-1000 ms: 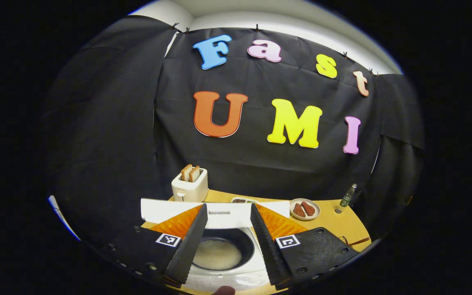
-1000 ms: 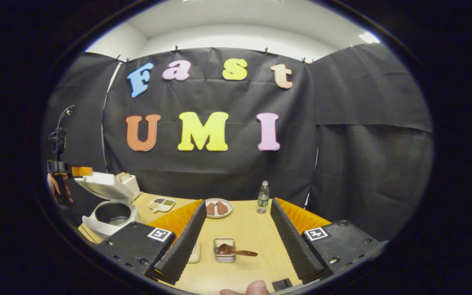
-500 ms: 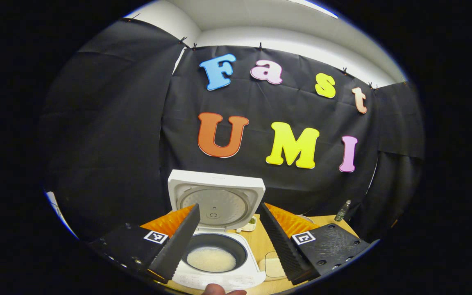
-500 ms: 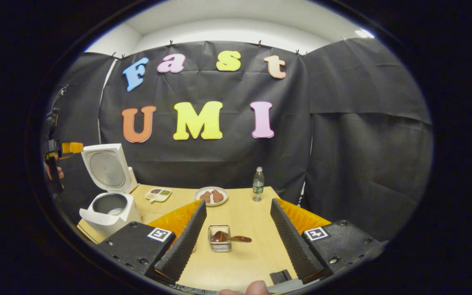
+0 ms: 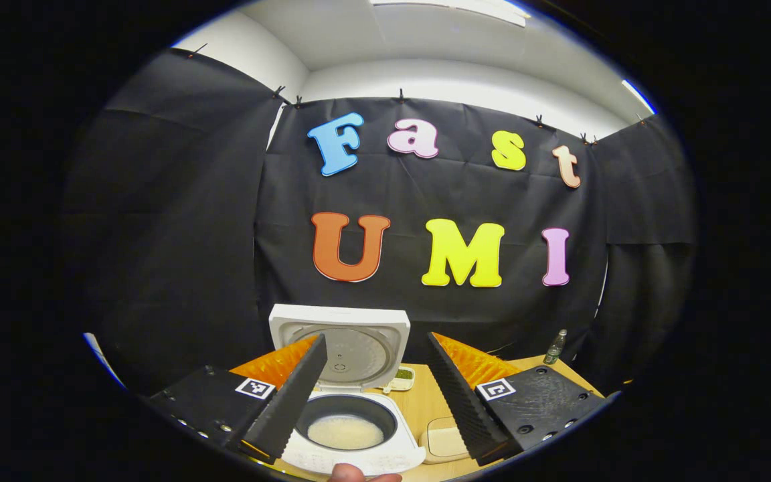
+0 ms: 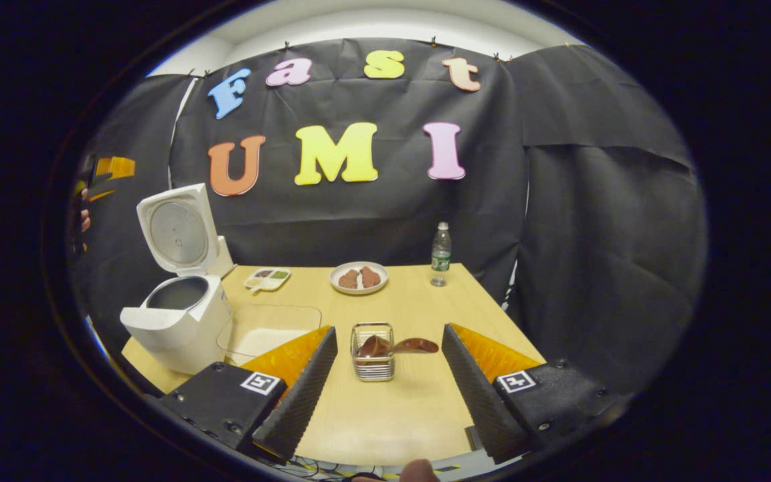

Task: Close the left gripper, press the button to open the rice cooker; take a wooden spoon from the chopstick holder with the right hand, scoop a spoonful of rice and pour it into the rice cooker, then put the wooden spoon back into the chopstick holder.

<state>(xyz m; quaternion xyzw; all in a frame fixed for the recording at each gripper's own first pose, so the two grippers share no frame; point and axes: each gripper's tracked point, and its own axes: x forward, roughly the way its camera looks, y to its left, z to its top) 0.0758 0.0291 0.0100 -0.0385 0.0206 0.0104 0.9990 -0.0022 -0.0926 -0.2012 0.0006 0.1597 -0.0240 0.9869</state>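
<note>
Right gripper (image 6: 385, 388) is held wide open and empty above the tabletop (image 6: 385, 415), lined up on the chopstick holder (image 6: 373, 361) where the wooden spoon (image 6: 399, 346) is propped. Rice cooker (image 5: 352, 402) is seen already open, left gripper (image 5: 375, 395) spread and empty; next, the spoon handle must be pinched.

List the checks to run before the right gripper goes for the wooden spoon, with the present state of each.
1. Rice cooker lid up: ok, it stands open and the pot shows.
2. Right gripper open: ok, its fingers are spread and hold nothing.
3. Wooden spoon in the chopstick holder: ok, its handle sticks out over the rim towards the right.
4. Holder in line with the gripper: ok, it sits between the fingers, farther off.
5. Left gripper out of the path: ok, open, above the cooker.
6. Rice container contents: cannot tell.
</note>
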